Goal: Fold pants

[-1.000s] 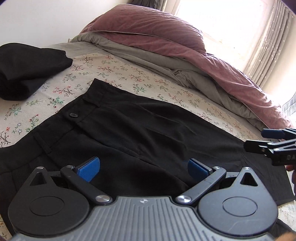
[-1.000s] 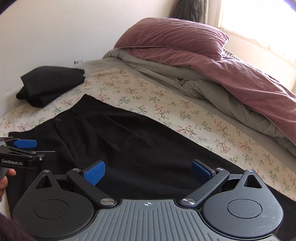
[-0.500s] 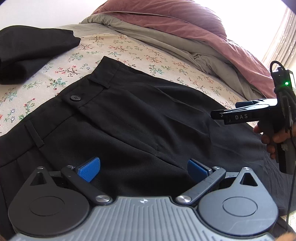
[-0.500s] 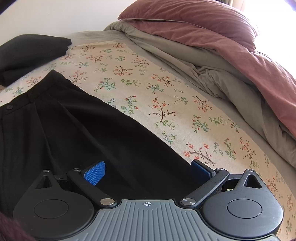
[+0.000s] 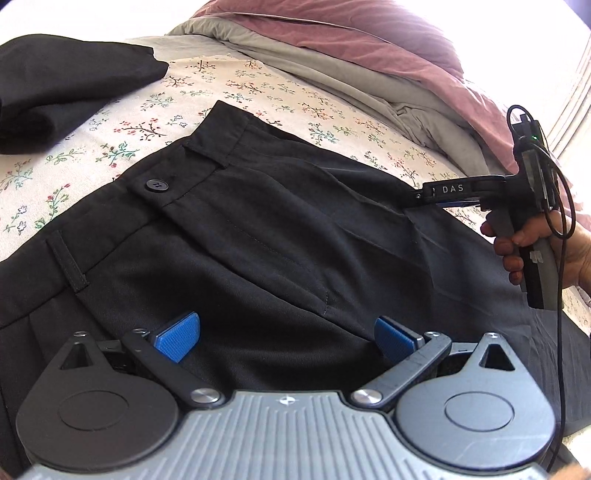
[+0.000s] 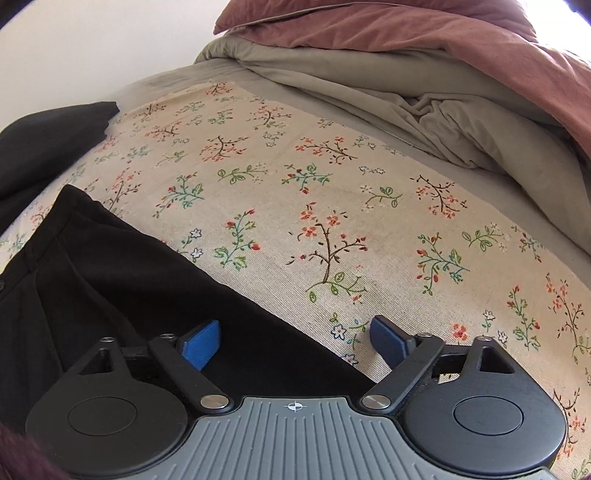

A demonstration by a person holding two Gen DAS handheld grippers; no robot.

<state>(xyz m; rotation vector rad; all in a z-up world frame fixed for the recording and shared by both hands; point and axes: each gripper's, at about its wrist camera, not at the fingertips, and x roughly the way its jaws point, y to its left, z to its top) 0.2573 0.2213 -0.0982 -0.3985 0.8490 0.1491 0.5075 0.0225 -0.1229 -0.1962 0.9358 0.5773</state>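
Observation:
Black pants [image 5: 280, 236] lie spread flat on a floral sheet [image 5: 258, 92], the waistband button [image 5: 157, 184] at the left. My left gripper [image 5: 284, 339] hovers open low over the fabric below the fly, nothing between its blue pads [image 5: 177, 341]. In the left wrist view, a hand holds my right gripper [image 5: 424, 195] down at the pants' far edge, on the right. In its own view, the right gripper [image 6: 293, 343] straddles that edge of the pants [image 6: 122, 280]. One pad is over cloth and the other over sheet [image 6: 332, 192]. Its jaws are closing but not pressing.
A folded black garment [image 5: 55, 85] lies on the sheet at the far left, also in the right wrist view [image 6: 48, 140]. A grey duvet [image 6: 424, 103] and a mauve cover [image 6: 424, 26] are bunched along the back. Beyond them are a white wall and a bright window.
My right gripper dropped and travelled to the pants' far edge, and its jaws have narrowed. My left gripper sank a little closer to the pants and stayed open.

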